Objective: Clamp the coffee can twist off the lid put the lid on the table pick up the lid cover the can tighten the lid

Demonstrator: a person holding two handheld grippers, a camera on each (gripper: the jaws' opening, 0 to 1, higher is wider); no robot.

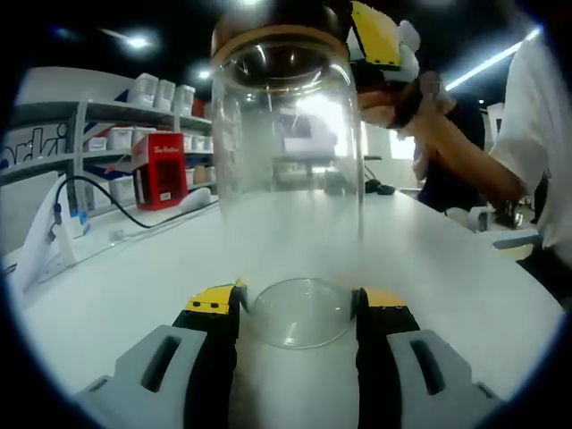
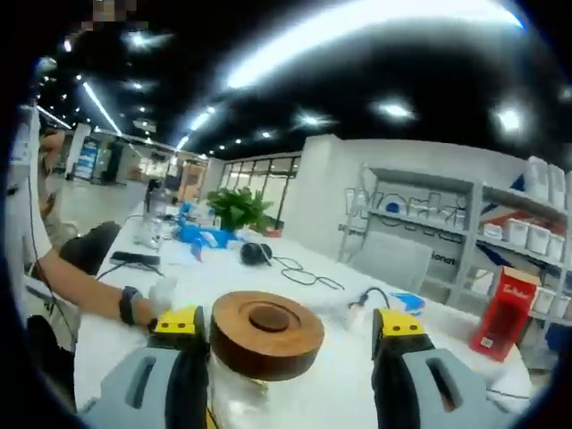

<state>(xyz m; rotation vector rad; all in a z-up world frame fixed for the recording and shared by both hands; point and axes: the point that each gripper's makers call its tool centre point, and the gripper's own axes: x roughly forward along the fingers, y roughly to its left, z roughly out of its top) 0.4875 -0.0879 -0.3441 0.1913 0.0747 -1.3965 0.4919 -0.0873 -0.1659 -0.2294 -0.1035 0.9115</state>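
The left gripper (image 1: 299, 304) is seen in the left gripper view with its two yellow-tipped jaws pressed against either side of the base of a clear glass jar (image 1: 288, 179), so the jar is gripped and held upright on the white table (image 1: 107, 295). The jar looks empty.

In the right gripper view, the right gripper (image 2: 290, 326) is set over the top of the jar, where a round wooden lid (image 2: 266, 332) is seated. One jaw appears to touch the lid's edge, while a gap is seen between the lid and the other jaw, so the gripper is judged to be spread and not yet closed on the lid.

Beyond the jar, a red box (image 1: 158, 170) stands on a shelf, and a black cable (image 1: 107, 201) trails along the table's edge.

The clamping step appears done. The lid seems yet to be twisted off, set on the table, picked up, replaced and tightened.
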